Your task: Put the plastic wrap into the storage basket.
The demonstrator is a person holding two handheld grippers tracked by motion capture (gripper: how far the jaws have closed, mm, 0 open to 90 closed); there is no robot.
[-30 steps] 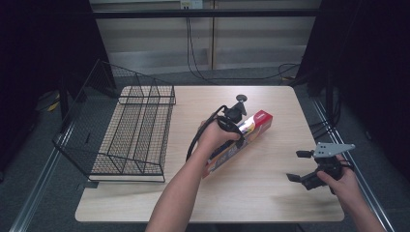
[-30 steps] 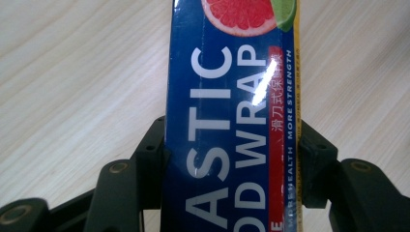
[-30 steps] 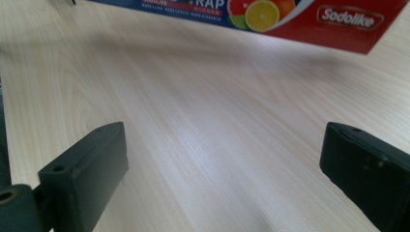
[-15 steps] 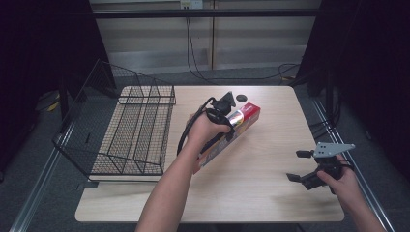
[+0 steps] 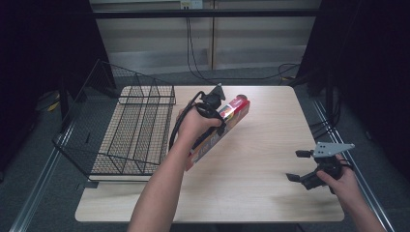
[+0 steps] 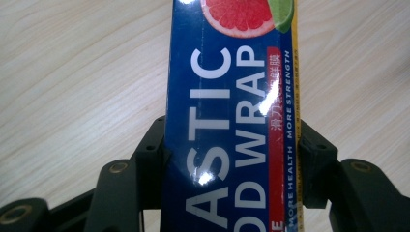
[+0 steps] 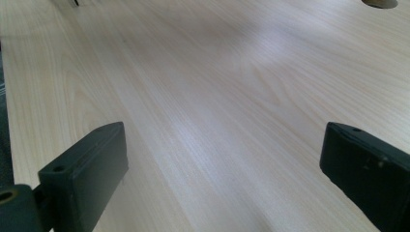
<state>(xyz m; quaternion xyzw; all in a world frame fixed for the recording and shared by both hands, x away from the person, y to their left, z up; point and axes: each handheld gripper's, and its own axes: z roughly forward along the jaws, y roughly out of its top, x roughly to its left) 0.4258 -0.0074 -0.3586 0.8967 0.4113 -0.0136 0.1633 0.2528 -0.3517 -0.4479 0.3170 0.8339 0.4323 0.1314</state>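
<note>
Left gripper (image 6: 232, 150) has its jaws clamped on both long sides of the plastic wrap box (image 6: 232, 121), held above the desk (image 5: 270, 145). Right gripper (image 7: 222, 159) sits wide open, holding nothing.

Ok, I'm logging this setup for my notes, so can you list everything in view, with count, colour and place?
plastic wrap box: one, blue with white lettering and a grapefruit picture, held above the table's middle, clamped in the left claw
wire rack: one, black, on the table's left side, overhanging its left edge
table: one, light wood, under everything
cables: several, black, on the floor behind the table
left claw: one, black, jaws pressed on both long sides of the box
right claw: one, black, jaws wide apart and empty, low over the table's right front
forearms and hands: two, coming in from the bottom edge
</note>
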